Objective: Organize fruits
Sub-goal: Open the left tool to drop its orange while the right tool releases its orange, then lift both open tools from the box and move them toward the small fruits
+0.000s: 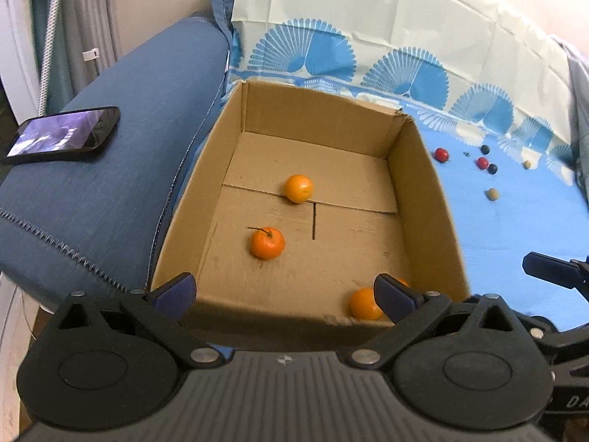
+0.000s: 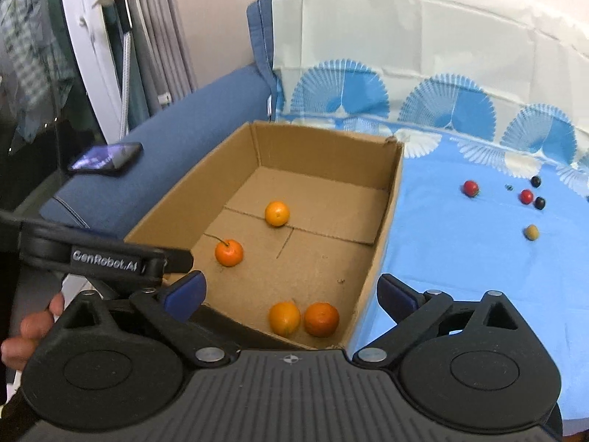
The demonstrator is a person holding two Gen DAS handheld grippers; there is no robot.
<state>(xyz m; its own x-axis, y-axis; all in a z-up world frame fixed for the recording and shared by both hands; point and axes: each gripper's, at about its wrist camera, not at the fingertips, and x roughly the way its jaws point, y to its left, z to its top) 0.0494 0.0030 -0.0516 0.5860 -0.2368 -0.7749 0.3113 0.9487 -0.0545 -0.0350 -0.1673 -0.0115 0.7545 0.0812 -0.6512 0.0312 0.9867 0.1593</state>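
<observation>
An open cardboard box rests on a blue patterned cloth and holds several oranges: one with a stem, one further back, and two at the near wall, one of them partly behind a finger. My left gripper hovers open above the box's near edge with nothing between its fingers. My right gripper is open too, over the box's near right corner. Small red, dark and tan fruits lie on the cloth to the right.
A phone lies on the blue sofa arm left of the box. The left gripper's body and a person's hand show at left in the right wrist view. The cloth spreads right of the box.
</observation>
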